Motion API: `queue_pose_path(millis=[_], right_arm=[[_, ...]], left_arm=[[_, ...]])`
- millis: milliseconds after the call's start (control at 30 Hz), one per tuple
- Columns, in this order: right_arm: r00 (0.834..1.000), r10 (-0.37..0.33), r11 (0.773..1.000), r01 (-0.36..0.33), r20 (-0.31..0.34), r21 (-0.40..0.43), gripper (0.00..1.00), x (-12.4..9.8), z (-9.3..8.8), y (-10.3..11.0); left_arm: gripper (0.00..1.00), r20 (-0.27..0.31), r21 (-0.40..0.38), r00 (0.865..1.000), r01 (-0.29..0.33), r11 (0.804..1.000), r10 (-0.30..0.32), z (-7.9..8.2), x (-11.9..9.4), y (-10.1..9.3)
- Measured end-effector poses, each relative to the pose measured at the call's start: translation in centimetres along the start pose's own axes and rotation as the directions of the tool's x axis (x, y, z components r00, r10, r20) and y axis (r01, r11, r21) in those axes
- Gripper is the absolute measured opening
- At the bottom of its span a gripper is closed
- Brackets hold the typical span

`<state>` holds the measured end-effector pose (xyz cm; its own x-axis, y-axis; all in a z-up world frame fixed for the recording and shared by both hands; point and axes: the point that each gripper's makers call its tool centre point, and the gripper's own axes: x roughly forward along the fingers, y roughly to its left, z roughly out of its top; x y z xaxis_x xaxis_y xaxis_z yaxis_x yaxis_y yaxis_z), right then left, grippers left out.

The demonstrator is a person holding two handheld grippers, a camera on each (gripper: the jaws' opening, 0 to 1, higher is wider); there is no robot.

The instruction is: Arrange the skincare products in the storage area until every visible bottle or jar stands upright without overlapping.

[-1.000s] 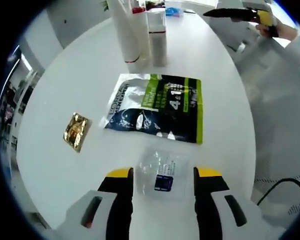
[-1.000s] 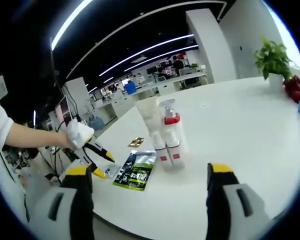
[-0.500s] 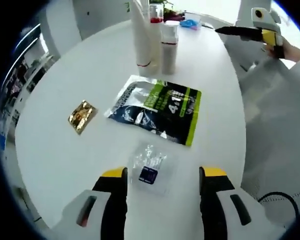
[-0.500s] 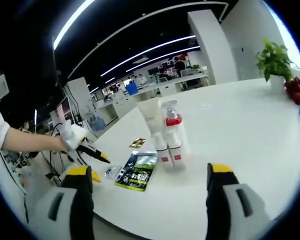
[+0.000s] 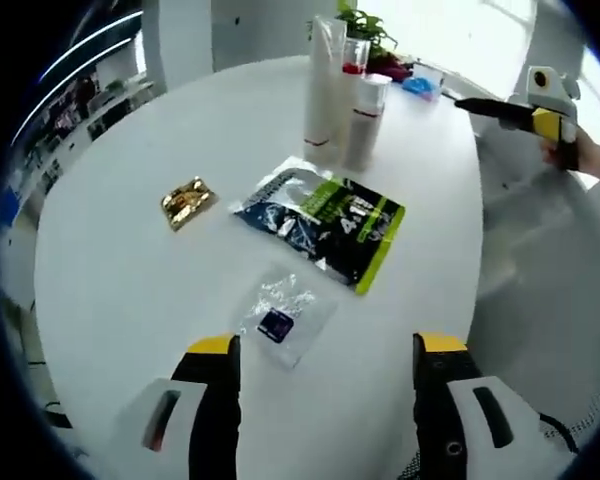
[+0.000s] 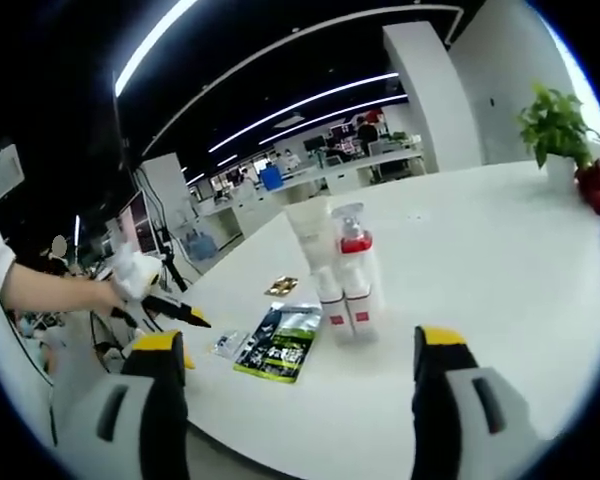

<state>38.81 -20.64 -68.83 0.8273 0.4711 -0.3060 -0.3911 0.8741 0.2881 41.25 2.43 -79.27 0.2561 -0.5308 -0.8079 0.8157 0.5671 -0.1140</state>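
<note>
On the white table (image 5: 120,260), from left to right: gold sachet (image 5: 187,201), clear sachet (image 5: 280,318), dark green pouch (image 5: 325,218), all lying flat. Further back, upright and touching: white tube (image 5: 321,92), spray bottle (image 6: 356,262), white bottle (image 5: 364,122). Left gripper (image 5: 325,352) wide apart above the clear sachet, holding nothing; right gripper (image 6: 298,350) equally wide, holding nothing.

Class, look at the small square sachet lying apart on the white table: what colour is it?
The small crinkled foil sachet is shiny gold, best seen in the left gripper view.

A green plant (image 6: 554,118) is seen at the far edge of the white table (image 5: 110,270). Desks (image 6: 310,178) are seen behind the table.
</note>
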Motion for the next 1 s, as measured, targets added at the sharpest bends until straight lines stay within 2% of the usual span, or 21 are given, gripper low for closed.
queue_pose_path(millis=[100, 233, 433, 767, 900, 1000], right_arm=[[1.000, 0.010, 1.000, -0.010, -0.002, -0.002, 0.95, 0.0, 0.0, 0.1], [1.000, 0.014, 1.000, -0.014, 0.006, 0.003, 0.96, 0.0, 0.1, 0.2], [1.000, 0.022, 1.000, -0.022, 0.005, 0.001, 0.96, 0.0, 0.0, 0.3], [1.000, 0.025, 1.000, -0.025, 0.001, -0.001, 0.96, 0.0, -0.1, 0.3], [1.000, 0.026, 1.000, -0.026, -0.001, 0.001, 0.96, 0.0, -0.2, 0.3], [1.000, 0.028, 1.000, -0.028, -0.003, -0.004, 0.96, 0.0, -0.2, 0.4]], left_arm=[[0.70, 0.032, -0.035, 0.999, -0.013, 0.999, 0.014, 0.1, -0.7, -0.5], [0.79, 0.098, -0.112, 0.994, -0.041, 0.993, 0.052, 0.3, -1.6, -1.0], [0.82, 0.124, -0.150, 0.989, -0.058, 0.987, 0.077, -0.2, -2.5, -1.9], [0.87, 0.193, -0.223, 0.973, -0.080, 0.972, 0.125, 0.5, -4.1, -3.0], [0.90, 0.228, -0.263, 0.961, -0.091, 0.961, 0.154, 0.9, -4.7, -3.4], [0.91, 0.235, -0.277, 0.959, -0.089, 0.957, 0.157, 0.8, -4.9, -3.8]])
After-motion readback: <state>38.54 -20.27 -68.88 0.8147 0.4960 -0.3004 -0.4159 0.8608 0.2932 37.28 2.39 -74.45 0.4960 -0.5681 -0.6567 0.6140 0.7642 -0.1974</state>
